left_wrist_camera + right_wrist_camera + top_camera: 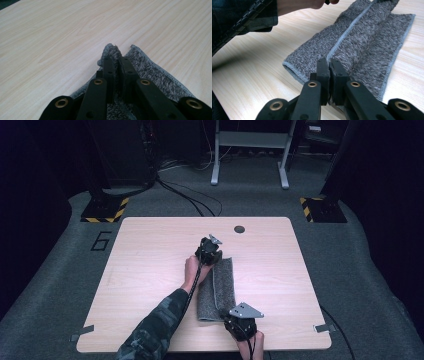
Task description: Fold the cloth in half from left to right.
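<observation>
Wide bare tabletop [150,270] around grey towel [224,285], left tongs [117,60] and right tongs [329,62] each pinching its hem

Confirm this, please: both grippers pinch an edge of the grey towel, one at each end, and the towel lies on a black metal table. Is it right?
Not quite. The table is light wood-grain, not black metal, as the high view shows. The rest holds: the left gripper and the right gripper each pinch an edge of the grey towel, one at each end.
</observation>
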Motion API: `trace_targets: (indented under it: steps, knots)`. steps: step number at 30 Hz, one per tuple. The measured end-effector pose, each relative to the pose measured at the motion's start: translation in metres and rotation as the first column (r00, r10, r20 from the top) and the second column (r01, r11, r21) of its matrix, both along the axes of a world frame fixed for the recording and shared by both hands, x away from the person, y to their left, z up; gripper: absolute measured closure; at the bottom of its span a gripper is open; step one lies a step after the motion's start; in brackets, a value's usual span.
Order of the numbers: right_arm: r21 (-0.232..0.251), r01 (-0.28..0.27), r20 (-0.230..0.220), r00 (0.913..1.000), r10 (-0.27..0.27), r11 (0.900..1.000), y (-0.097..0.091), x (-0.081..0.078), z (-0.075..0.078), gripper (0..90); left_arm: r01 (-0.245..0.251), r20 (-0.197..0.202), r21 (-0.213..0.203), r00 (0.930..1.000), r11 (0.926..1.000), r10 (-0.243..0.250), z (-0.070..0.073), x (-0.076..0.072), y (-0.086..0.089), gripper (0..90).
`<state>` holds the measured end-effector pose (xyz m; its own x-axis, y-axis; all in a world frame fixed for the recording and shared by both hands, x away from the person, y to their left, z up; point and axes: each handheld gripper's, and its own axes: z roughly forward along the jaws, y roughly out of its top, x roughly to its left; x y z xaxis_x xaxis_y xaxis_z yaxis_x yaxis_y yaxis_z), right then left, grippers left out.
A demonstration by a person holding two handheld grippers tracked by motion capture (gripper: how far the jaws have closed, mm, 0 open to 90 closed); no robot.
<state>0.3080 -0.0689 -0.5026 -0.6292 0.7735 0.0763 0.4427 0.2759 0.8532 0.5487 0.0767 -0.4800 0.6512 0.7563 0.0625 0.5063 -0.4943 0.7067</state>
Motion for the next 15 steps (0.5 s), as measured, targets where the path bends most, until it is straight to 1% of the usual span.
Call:
trace_targets:
  steps: [2, 3, 4, 5, 6, 7, 8, 9, 10, 11, 12, 13, 14, 15]
  knots:
    - [-0.003, 0.006, -0.004, 1.0, -0.006, 1.0, -0.002, 0.0, -0.001, 86.6, -0.001, -0.002, -0.015, 1.0, 0.9999, 0.001, -0.001, 0.001, -0.001, 83.3]
    - [-0.006, 0.009, -0.001, 1.0, -0.009, 0.9999, -0.003, 0.001, -0.001, 85.9, -0.003, -0.005, -0.024, 1.0, 0.9997, 0.003, -0.002, 0.001, -0.002, 81.3]
    - [-0.01, 0.012, -0.003, 0.9999, -0.012, 0.9999, -0.004, 0.001, -0.001, 84.6, -0.005, -0.007, -0.015, 1.0, 0.9999, 0.005, -0.001, 0.001, -0.002, 75.8]
    - [-0.011, 0.017, -0.009, 0.9998, -0.017, 0.9998, -0.005, 0.001, -0.002, 83.6, -0.006, -0.009, -0.024, 0.9999, 0.9997, 0.005, -0.002, 0.002, -0.002, 67.5]
    - [-0.017, 0.021, -0.006, 0.9998, -0.021, 0.9996, -0.006, 0.001, -0.002, 82.8, -0.014, -0.013, -0.028, 0.9998, 0.9995, 0.013, -0.001, 0.002, -0.002, 61.3]
    - [-0.022, 0.035, -0.008, 0.9994, -0.035, 0.9992, -0.008, 0.001, -0.003, 80.9, -0.019, -0.019, -0.041, 0.9997, 0.999, 0.018, 0.0, 0.002, 0.0, 51.9]
    - [-0.029, 0.039, -0.012, 0.9991, -0.04, 0.9988, -0.012, 0.001, -0.004, 79.5, -0.02, -0.02, -0.054, 0.9996, 0.9983, 0.019, 0.001, 0.002, 0.002, 45.6]
    - [-0.022, 0.052, -0.019, 0.9984, -0.053, 0.9984, -0.013, 0.0, -0.005, 78.8, -0.026, -0.028, -0.062, 0.9993, 0.9978, 0.024, 0.002, 0.002, 0.003, 41.9]
    - [-0.024, 0.069, -0.029, 0.9972, -0.069, 0.9974, -0.019, 0.0, -0.007, 78.3, -0.03, -0.026, -0.07, 0.9992, 0.9971, 0.029, 0.004, 0.001, 0.006, 35.6]
    - [-0.024, 0.069, -0.029, 0.9972, -0.069, 0.9974, -0.019, 0.0, -0.007, 76.5, -0.034, -0.02, -0.083, 0.9993, 0.9959, 0.033, 0.004, 0.001, 0.008, 35.6]
    - [-0.022, 0.077, -0.035, 0.9963, -0.078, 0.9968, -0.021, 0.0, -0.007, 75.6, -0.038, -0.014, -0.074, 0.9992, 0.9965, 0.037, 0.007, 0.0, 0.011, 32.6]
    - [-0.025, 0.085, -0.038, 0.9956, -0.085, 0.9961, -0.025, -0.001, -0.009, 74.7, -0.039, -0.014, -0.077, 0.9992, 0.9962, 0.038, 0.007, 0.0, 0.013, 30.9]
    - [-0.022, 0.092, -0.042, 0.9948, -0.092, 0.9956, -0.027, -0.001, -0.009, 73.5, -0.045, -0.012, -0.09, 0.9989, 0.9949, 0.044, 0.008, -0.001, 0.015, 30.3]
    - [-0.021, 0.104, -0.049, 0.9933, -0.104, 0.9944, -0.031, -0.001, -0.01, 72.3, -0.044, -0.013, -0.083, 0.999, 0.9956, 0.043, 0.009, -0.002, 0.018, 29.2]
